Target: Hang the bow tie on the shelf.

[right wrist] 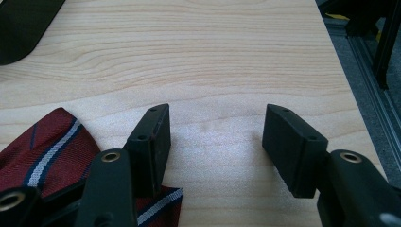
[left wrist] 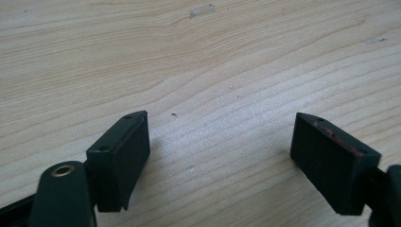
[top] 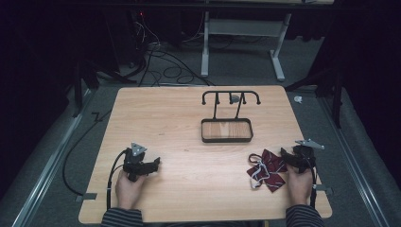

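Observation:
A dark red tie (top: pixel 267 169) with blue and white stripes lies crumpled on the wooden table (top: pixel 189 142) at the front right. My right gripper (top: pixel 289 157) rests just to its right, open, with bare wood between its jaws. In the right gripper view the tie (right wrist: pixel 45 153) lies beside and under the left jaw while the right gripper (right wrist: pixel 216 146) stands wide. My left gripper (top: pixel 153 164) sits at the front left, held by a hand. The left gripper (left wrist: pixel 220 153) is open over bare wood in its own view.
A black rack with hooks on a shallow tray (top: pixel 227 137) stands at the table's back middle. Cables (top: pixel 161 66) and a table frame lie on the floor beyond. The table's right edge (right wrist: pixel 340 85) is close to the right gripper.

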